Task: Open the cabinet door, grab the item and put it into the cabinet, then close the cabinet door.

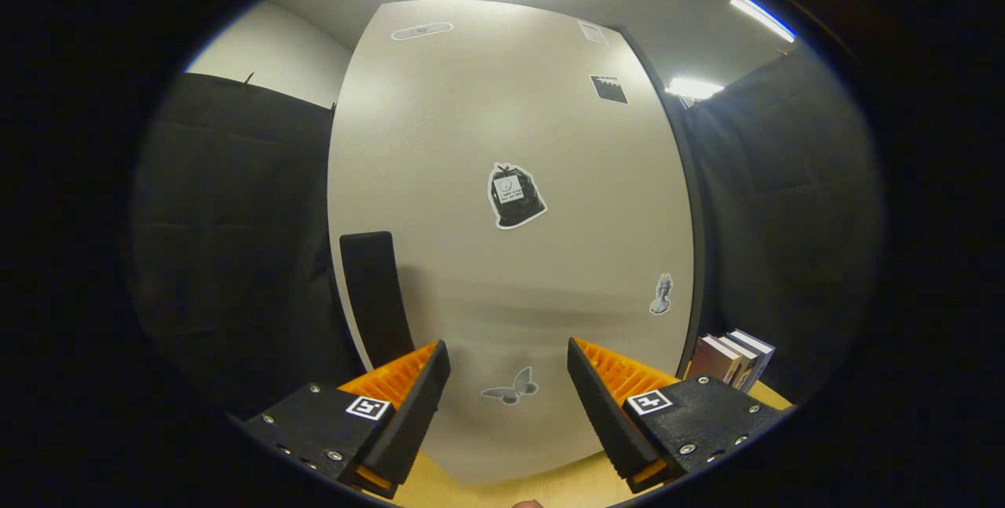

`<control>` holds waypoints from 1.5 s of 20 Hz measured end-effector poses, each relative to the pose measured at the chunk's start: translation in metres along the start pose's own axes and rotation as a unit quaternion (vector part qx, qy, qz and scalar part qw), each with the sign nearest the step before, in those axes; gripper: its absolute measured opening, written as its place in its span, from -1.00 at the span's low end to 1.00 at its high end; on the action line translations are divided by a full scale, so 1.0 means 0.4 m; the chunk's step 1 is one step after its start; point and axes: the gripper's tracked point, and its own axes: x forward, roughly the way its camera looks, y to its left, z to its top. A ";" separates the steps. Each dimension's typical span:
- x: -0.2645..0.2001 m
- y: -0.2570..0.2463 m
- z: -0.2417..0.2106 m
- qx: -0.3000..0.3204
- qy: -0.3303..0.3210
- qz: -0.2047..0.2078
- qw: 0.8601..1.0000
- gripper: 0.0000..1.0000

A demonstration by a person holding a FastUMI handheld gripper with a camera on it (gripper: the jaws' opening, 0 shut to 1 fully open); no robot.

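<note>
Gripper (509, 382) open — nothing held.
I see my two fingers (408, 406) spread well apart and level, pointing straight ahead — empty gap between them, pads touching nothing.

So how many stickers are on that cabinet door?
6 that I can see on the cabinet door: an oval one and a pale square at the top, a black square, a bag, a small figure, and a butterfly between the open fingers.

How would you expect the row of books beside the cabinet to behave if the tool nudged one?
The books lean rather than stand upright, so one would probably topple. They look rigid and fairly heavy. The tool is open, facing the cabinet door.
</note>
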 end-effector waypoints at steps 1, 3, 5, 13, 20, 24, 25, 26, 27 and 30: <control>-0.007 0.002 -0.004 0.007 0.002 0.003 1.000 0.88; -0.032 0.001 -0.009 0.013 0.007 0.007 1.000 0.90; -0.069 -0.008 -0.012 0.010 0.008 0.010 1.000 0.91; -0.296 -0.085 0.009 0.007 -0.020 0.013 1.000 0.90; -0.469 -0.139 0.004 -0.002 -0.041 0.023 0.999 0.90; -0.533 -0.162 -0.030 0.024 -0.039 0.017 0.999 0.90; -0.541 -0.164 -0.041 0.024 -0.036 0.014 0.999 0.90; -0.546 -0.166 -0.052 0.020 -0.032 0.013 0.999 0.90; -0.551 -0.166 -0.063 0.014 -0.028 0.011 0.999 0.90; -0.564 -0.167 -0.082 0.001 -0.026 0.009 1.000 0.91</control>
